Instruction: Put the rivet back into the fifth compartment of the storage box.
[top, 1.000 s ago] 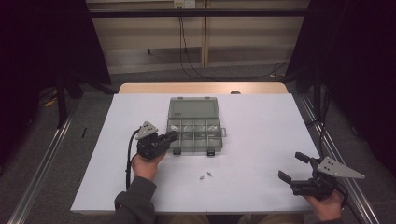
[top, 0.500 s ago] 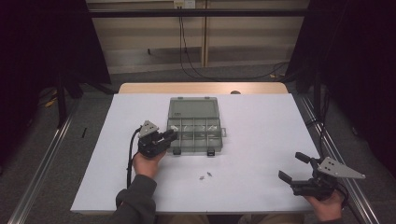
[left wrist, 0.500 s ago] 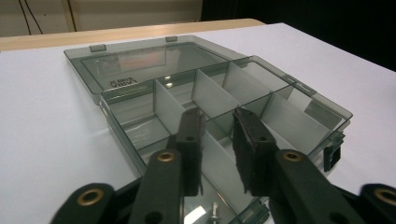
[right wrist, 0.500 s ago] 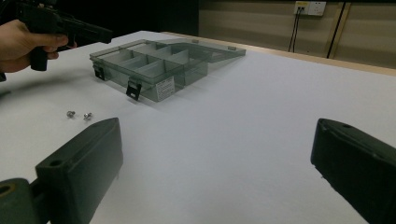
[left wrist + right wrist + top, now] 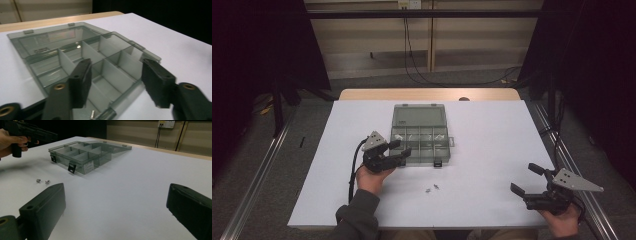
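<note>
Left gripper point(image 5: 398, 150) at open organizer box point(image 5: 421, 135), right gripper point(image 5: 527, 179) apart — both jaws spread

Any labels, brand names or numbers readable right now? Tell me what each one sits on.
No text can be read in these pictures.
White sticker on the front wall of the organizer box: print too small and blurred.
Label seen through the open lid: blurred, unreadable.
Wall outlet plate: no legible marking.

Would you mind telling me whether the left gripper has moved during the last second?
No. The left gripper sits at the near-left corner of the clear grey plastic compartment box, as before, with no shift that I can make out.
</note>
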`<action>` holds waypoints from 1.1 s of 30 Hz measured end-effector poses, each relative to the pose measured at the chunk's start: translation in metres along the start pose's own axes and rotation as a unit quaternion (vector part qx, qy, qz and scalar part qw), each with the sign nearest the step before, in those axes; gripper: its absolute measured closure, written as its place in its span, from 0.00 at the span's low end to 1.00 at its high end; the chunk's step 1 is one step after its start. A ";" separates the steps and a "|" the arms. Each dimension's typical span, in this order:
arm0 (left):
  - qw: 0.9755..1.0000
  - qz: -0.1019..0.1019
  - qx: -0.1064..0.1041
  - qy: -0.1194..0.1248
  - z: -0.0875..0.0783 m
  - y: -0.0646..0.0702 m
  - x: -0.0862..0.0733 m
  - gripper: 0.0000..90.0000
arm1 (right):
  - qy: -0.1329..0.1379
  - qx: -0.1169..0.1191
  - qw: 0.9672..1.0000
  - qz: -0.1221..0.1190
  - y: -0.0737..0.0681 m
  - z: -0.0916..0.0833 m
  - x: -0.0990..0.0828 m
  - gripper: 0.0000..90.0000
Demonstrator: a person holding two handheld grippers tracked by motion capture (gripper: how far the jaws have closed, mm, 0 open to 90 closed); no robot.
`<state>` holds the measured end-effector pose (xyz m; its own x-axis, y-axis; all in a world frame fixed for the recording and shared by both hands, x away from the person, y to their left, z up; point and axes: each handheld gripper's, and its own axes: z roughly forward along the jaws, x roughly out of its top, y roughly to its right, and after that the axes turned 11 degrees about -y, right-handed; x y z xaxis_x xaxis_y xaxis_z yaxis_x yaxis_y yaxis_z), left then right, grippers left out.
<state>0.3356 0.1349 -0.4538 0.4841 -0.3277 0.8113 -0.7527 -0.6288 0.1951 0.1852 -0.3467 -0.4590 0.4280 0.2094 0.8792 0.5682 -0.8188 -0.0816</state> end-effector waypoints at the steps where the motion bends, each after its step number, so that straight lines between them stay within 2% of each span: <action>1: 1.000 0.001 -0.009 0.002 -0.001 0.002 0.000 0.43 | 0.000 0.000 1.000 0.000 0.000 0.000 0.000 0.02; 2: 1.000 0.006 -0.023 0.004 -0.002 0.005 0.001 0.39 | 0.000 0.000 1.000 -0.001 0.000 0.000 0.000 0.02; 6: 0.999 0.018 -0.033 0.004 -0.003 0.011 0.001 0.31 | 0.000 0.001 1.000 -0.004 0.000 0.000 0.000 0.02; 9: 0.998 0.028 -0.050 -0.002 0.000 0.015 0.001 0.27 | 0.000 0.001 1.000 -0.004 0.000 0.000 0.000 0.02; 11: 0.997 0.034 -0.065 -0.007 0.002 0.018 0.001 0.22 | 0.001 0.001 1.000 -0.004 0.000 0.000 0.000 0.02; 12: 0.996 0.039 -0.080 -0.008 0.003 0.021 0.001 0.20 | 0.001 0.001 1.000 -0.003 0.000 0.000 0.000 0.02; 13: 0.996 0.039 -0.080 -0.008 0.003 0.021 0.001 0.19 | 0.001 0.001 1.000 -0.003 0.000 0.000 0.000 0.02; 15: 0.994 0.051 -0.096 -0.009 0.004 0.027 0.001 0.18 | 0.001 0.001 1.000 -0.005 0.000 0.000 0.000 0.02; 26: 0.990 0.070 -0.114 -0.042 0.008 0.040 -0.001 0.14 | 0.000 0.002 1.000 -0.005 -0.001 0.000 0.000 0.03; 33: 0.988 0.081 -0.113 -0.065 0.012 0.047 -0.002 0.13 | -0.002 0.001 1.000 -0.007 0.000 0.000 0.000 0.03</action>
<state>0.3050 0.0976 -0.4531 0.3905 -0.5089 0.7671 -0.8987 -0.3914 0.1978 0.1852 -0.3463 -0.4586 0.4224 0.2237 0.8784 0.5765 -0.8141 -0.0700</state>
